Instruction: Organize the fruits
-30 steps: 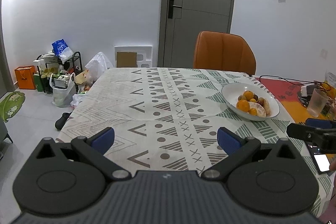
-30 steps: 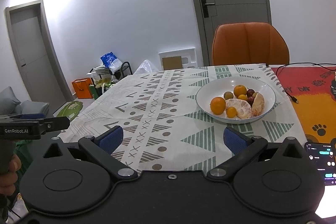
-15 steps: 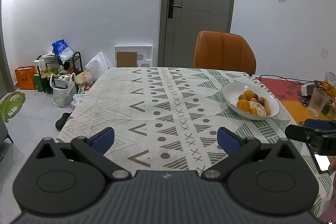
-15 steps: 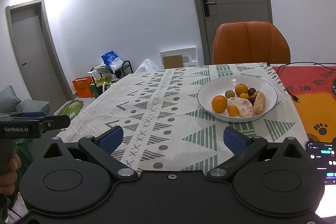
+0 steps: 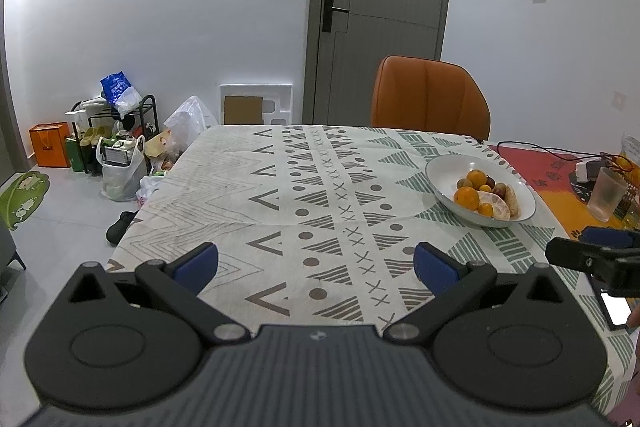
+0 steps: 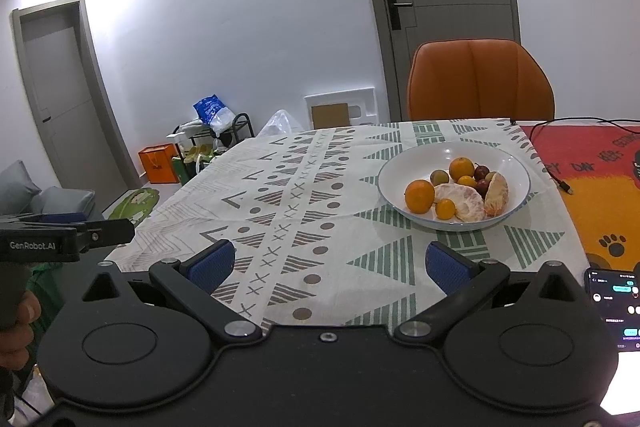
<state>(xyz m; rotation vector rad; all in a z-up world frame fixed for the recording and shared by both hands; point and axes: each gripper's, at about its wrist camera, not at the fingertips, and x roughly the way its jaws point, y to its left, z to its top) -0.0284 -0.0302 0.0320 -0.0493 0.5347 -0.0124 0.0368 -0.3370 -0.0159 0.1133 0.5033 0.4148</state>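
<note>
A white bowl (image 6: 400, 163) stands on the patterned tablecloth and holds oranges (image 6: 419, 195), small kumquats, dark red fruits and peeled pomelo pieces (image 6: 460, 201). The bowl also shows in the left wrist view (image 5: 442, 171) at the right. My right gripper (image 6: 329, 261) is open and empty above the table's near edge, short of the bowl. My left gripper (image 5: 316, 263) is open and empty over the cloth, left of the bowl. Each view shows the other gripper at its edge.
An orange chair (image 5: 430, 95) stands at the table's far side. A phone (image 6: 614, 307) lies at the near right edge. A glass (image 5: 608, 193) and cables sit on the red mat (image 6: 592, 179) at the right. Bags and a shoe rack (image 5: 116, 139) clutter the floor at left.
Both grippers have drifted slightly; the bowl sits a little farther right in the left view and lower in the right view. Both stay open.
</note>
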